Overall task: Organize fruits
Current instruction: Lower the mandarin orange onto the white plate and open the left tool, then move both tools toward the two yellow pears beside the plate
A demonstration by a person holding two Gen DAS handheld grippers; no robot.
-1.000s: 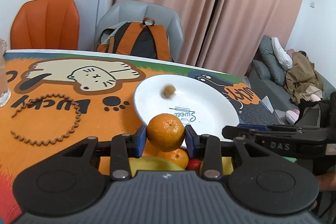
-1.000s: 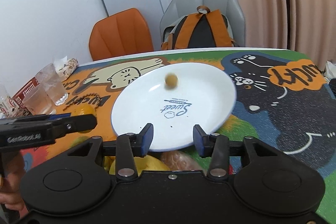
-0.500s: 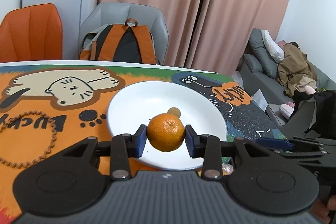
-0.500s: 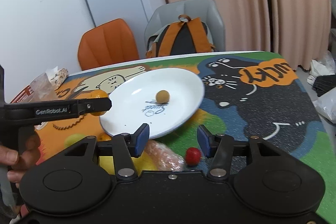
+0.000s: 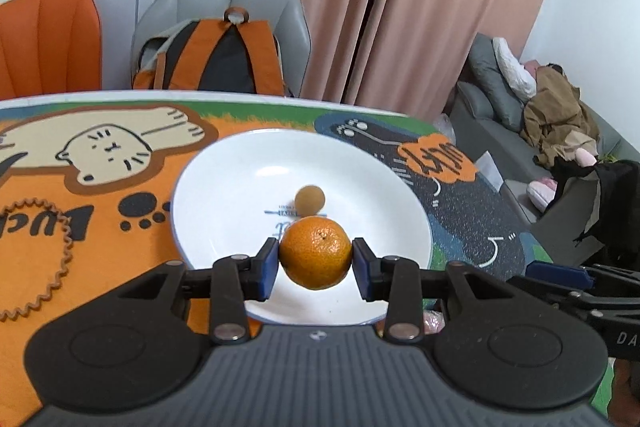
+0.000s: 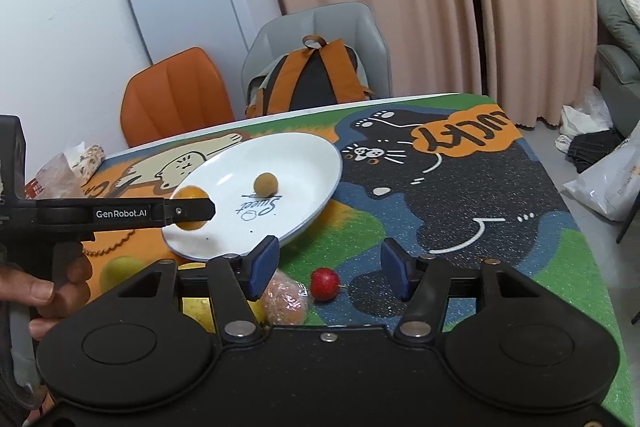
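One small round brown fruit [image 5: 309, 200] sits on the white plate [image 5: 224, 187], left gripper [image 5: 315, 259] fingers clenched on the orange mandarin [image 5: 315, 253] mid-frame above it, while right gripper [image 6: 327, 269] fingers are opening empty over the small red fruit [image 6: 325, 279], others still on the worktop [image 6: 500, 219].

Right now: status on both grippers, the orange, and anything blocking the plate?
Left gripper shut on orange, over the near part of the white plate. Right gripper empty, jaws opening above small red fruit. One small brown fruit on plate; drop spot clear.

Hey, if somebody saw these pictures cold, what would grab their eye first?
The orange pinched in the left gripper, held over the near side of the white plate. A small brown fruit sits mid-plate. Nearer, the right gripper is opening, empty, over a small red fruit.
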